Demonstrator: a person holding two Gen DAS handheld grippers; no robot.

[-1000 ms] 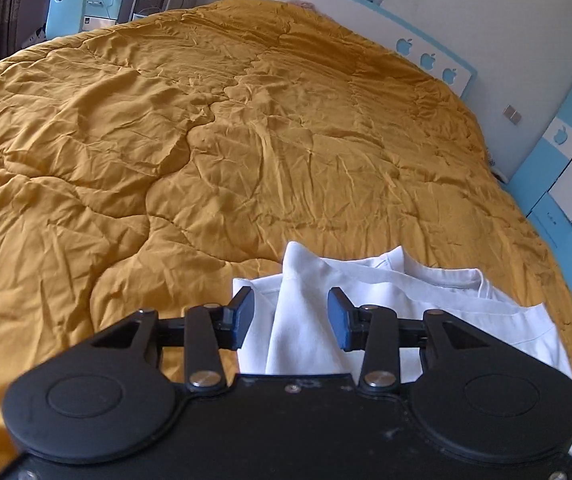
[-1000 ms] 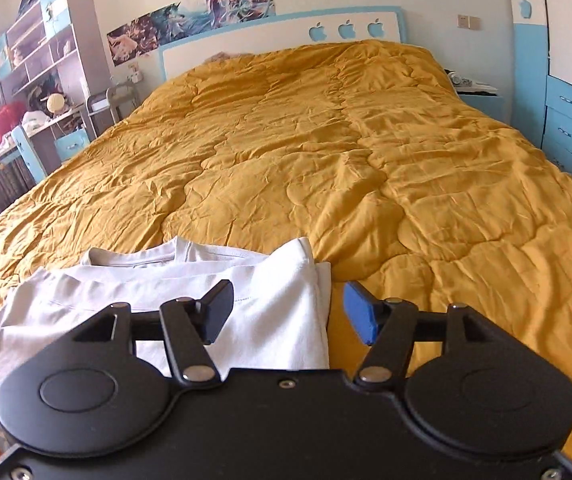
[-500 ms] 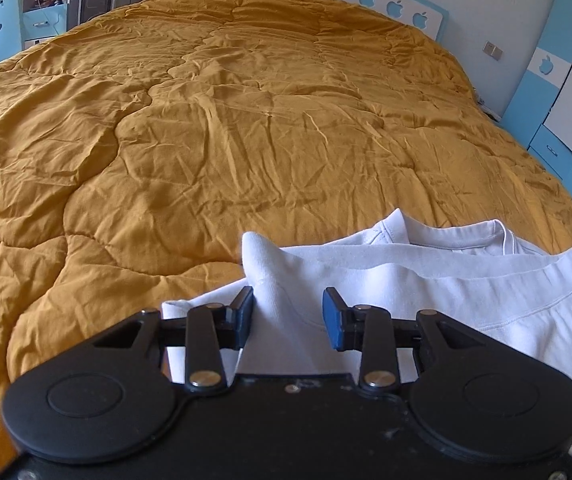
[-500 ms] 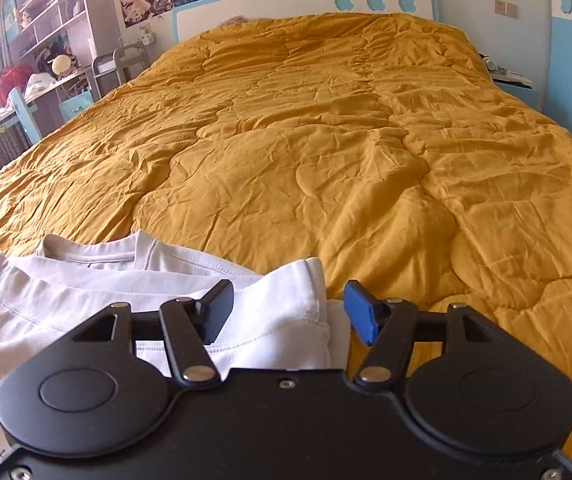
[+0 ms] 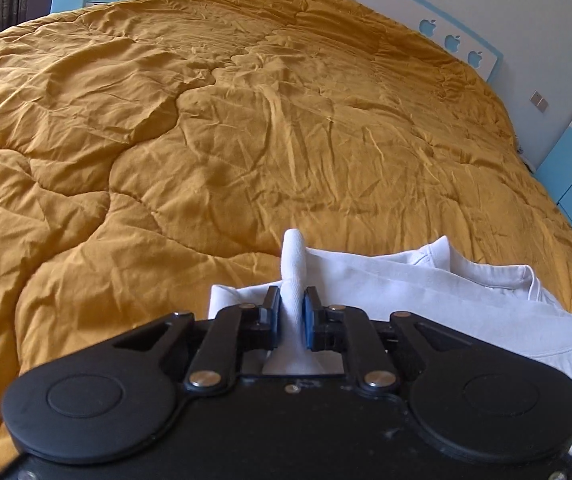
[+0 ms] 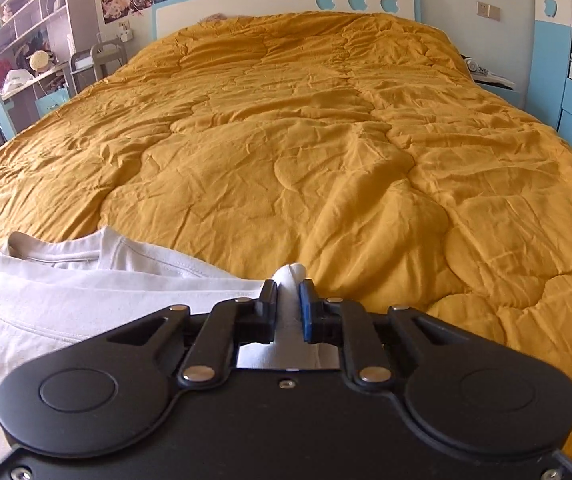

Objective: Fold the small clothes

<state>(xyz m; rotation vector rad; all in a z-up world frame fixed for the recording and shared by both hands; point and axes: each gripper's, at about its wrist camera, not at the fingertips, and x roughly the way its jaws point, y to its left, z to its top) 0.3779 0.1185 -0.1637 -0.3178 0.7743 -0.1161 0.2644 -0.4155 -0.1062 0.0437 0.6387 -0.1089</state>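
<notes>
A white T-shirt (image 5: pixel 446 300) lies partly folded on the near part of a mustard-yellow quilt (image 5: pixel 246 140). My left gripper (image 5: pixel 291 304) is closing on the shirt's left corner, and a pinched ridge of white cloth sticks up between its pads. In the right wrist view the same white T-shirt (image 6: pixel 66 300) spreads to the left, collar toward the headboard. My right gripper (image 6: pixel 288 300) is closing on the shirt's right corner, with a small bunch of cloth poking out past the blue pad.
The quilt (image 6: pixel 326 140) covers the whole bed up to a white and blue headboard (image 6: pixel 286 0) with apple cut-outs. A blue wardrobe (image 6: pixel 566 60) stands on the right. A desk, chair and shelves (image 6: pixel 18 60) stand on the left.
Both grippers dropped lower onto the shirt's near corners and their jaws came together on the cloth. The pinched fabric now stands up between the pads.
</notes>
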